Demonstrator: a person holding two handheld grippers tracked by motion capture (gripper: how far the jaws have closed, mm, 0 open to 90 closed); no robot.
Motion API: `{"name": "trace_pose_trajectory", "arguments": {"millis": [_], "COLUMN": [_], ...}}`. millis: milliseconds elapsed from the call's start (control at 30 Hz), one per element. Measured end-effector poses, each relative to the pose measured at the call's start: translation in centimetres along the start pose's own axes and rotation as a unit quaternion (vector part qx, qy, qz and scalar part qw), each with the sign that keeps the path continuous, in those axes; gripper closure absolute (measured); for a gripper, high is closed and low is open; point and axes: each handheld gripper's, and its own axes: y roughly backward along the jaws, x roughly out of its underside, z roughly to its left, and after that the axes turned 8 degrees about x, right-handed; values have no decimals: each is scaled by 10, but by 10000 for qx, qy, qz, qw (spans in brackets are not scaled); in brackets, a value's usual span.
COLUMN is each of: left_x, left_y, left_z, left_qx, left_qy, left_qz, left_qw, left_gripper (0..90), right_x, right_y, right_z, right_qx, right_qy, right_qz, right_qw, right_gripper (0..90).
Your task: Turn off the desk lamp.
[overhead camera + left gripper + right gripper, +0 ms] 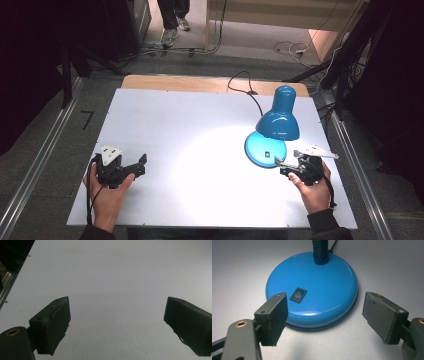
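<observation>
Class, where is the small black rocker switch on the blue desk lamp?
The black rocker switch sits on the round blue lamp base, right side of the white table, just beyond the open right gripper.

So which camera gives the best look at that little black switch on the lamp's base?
The right gripper view: the black switch sits large and sharp on the blue lamp base, just ahead of the open right tool. The high view shows it as a tiny dark speck. The left gripper view faces bare table.

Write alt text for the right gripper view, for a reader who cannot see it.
A round blue lamp base sits on a white table, with a small black rocker switch on top and a black ribbed neck rising from it. The right tool faces the base's near edge, its two dark jaws open to either side, touching nothing.
</observation>
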Motion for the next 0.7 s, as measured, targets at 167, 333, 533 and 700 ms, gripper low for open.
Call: {"name": "trace_pose_trajectory", "arguments": {"millis": [167, 333, 533, 700], "left_x": [0, 0, 0, 0], "left_y": [0, 0, 0, 0], "left_z": [0, 0, 0, 0], "left_qx": [16, 7, 14, 14], "left_qy": [-12, 2, -1, 11], "left_qz": [0, 6, 11, 3], "left_qw": [10000, 10000, 10000, 10000], "left_gripper": [76, 76, 76, 76], "right_x": [-1, -3, -5, -7], "right_y": [-1, -4, -6, -7], "right_z": [3, 7, 9, 12], "right_qx": [-20, -37, -108, -90], "right_qy": [15, 30, 13, 11], "right_qz": [-14, -36, -78, -117], "right_qw": [10000, 10000, 9999, 9999], "right_gripper": [215, 267, 319, 365]}}
